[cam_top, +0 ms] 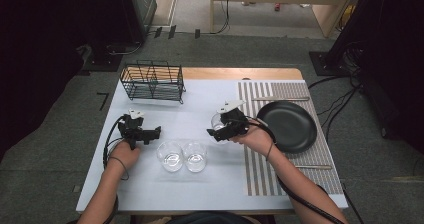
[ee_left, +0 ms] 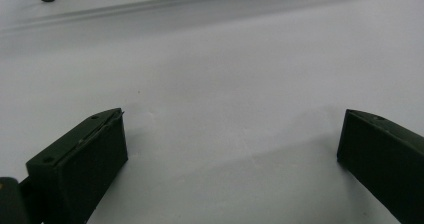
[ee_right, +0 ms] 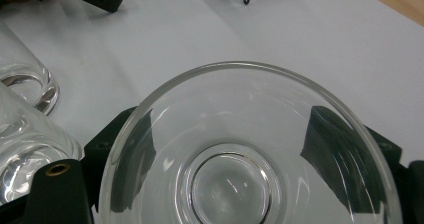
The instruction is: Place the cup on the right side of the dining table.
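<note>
My right gripper (cam_top: 216,130) has a clear glass bowl (ee_right: 245,154) pinched between its jaws, one jaw on each side of the wall, seen through the glass in the right gripper view. The bowl sits mid-table (cam_top: 150,184), just left of the striped placemat (cam_top: 260,174), mouth toward the camera that rides on the gripper. My left gripper (cam_top: 156,130) rests near the left edge, jaws spread wide over bare surface, nothing between them, well apart from the bowl. Two empty glasses (cam_top: 170,156) stand side by side toward the near edge, between my hands, just beside the held bowl. Black plate (cam_top: 287,125) on the placemat near the right edge. Wire rack (cam_top: 152,81) at the far left corner.
</note>
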Motion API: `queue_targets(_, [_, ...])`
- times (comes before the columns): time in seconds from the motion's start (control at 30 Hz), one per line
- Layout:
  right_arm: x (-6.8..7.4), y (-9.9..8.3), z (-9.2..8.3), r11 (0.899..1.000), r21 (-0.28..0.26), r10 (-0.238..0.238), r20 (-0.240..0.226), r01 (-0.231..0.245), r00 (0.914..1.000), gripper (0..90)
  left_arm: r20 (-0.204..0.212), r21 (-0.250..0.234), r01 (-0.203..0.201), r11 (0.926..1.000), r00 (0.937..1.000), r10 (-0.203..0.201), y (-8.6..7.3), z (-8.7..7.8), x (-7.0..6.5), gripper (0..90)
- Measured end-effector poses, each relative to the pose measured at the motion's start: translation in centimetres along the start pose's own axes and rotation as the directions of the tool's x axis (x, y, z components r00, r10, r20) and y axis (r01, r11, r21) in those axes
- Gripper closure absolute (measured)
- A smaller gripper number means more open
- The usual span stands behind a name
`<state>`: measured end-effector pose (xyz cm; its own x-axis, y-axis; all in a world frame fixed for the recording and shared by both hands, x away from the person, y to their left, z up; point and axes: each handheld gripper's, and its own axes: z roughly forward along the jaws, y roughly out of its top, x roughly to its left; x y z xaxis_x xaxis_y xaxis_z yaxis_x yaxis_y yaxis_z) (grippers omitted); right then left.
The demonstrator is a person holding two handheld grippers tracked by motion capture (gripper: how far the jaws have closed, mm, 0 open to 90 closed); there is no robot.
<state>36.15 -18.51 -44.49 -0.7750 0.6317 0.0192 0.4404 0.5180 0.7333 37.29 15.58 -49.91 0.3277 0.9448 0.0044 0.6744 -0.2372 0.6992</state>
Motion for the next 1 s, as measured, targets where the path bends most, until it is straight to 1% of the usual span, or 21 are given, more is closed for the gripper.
queue_targets(0.23, [-0.11, 0.07, 0.1, 1.0, -0.005, -0.003, 0.014, 0.003, 0.9999, 19.2, 0.0, -0.001, -0.001, 1.0, 1.0, 0.001, -0.01, 0.0, 0.0, 0.0])
queue_targets(0.73, [-0.63, 0.24, 0.39, 1.0, -0.009, 0.023, 0.042, -0.022, 0.9988, 19.3, -0.001, -0.001, -0.001, 1.0, 1.0, 0.001, -0.01, 0.0, -0.01, 0.0])
queue_targets(0.8, [-0.66, 0.3, 0.44, 1.0, -0.011, 0.019, 0.047, -0.019, 0.9987, 19.3, -0.001, -0.002, -0.001, 1.0, 1.0, 0.001, -0.01, 0.0, -0.01, 0.0])
queue_targets(1.0, [-0.92, 0.42, 0.47, 0.999, -0.024, 0.033, 0.058, -0.032, 0.9977, 19.2, -0.001, -0.002, 0.0, 1.0, 1.0, 0.0, -0.02, 0.01, -0.01, 0.0])
